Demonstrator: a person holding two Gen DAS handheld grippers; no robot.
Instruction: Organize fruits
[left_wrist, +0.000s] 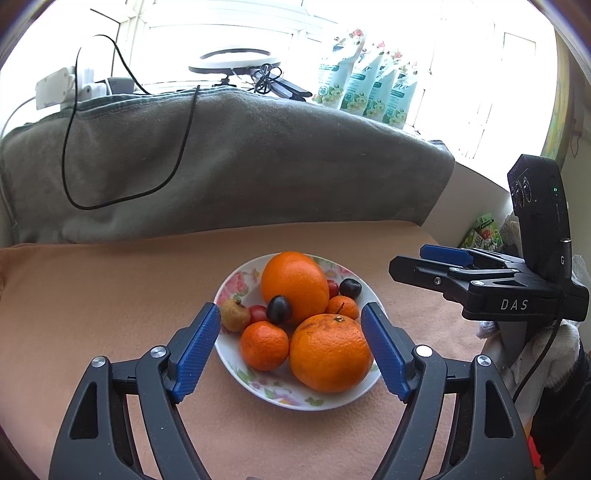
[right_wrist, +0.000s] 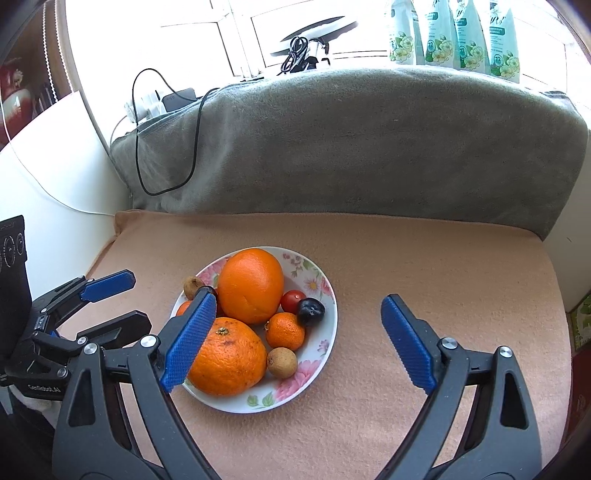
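Observation:
A white floral plate (left_wrist: 236, 280) (right_wrist: 317, 284) sits on a peach cloth and holds fruit: two big oranges (left_wrist: 330, 352) (right_wrist: 227, 356), two small tangerines (left_wrist: 264, 345) (right_wrist: 286, 330), cherry tomatoes (left_wrist: 258, 313) (right_wrist: 293, 300), dark plums (left_wrist: 279, 309) (right_wrist: 311, 311) and small brown fruits (left_wrist: 234, 314) (right_wrist: 282, 362). My left gripper (left_wrist: 293, 317) is open and empty, hovering over the plate's near side. My right gripper (right_wrist: 299, 310) is open and empty over the plate's right half. Each gripper also shows in the other's view: the right one (left_wrist: 413, 260), the left one (right_wrist: 136, 299).
A grey blanket-covered ridge (left_wrist: 229, 162) (right_wrist: 351, 147) rises behind the cloth, with a black cable (left_wrist: 70, 162) draped on it. Several green pouches (left_wrist: 369, 92) (right_wrist: 454, 33) and a ring light (left_wrist: 232, 62) stand on the sill behind. The cloth (right_wrist: 443, 266) extends right of the plate.

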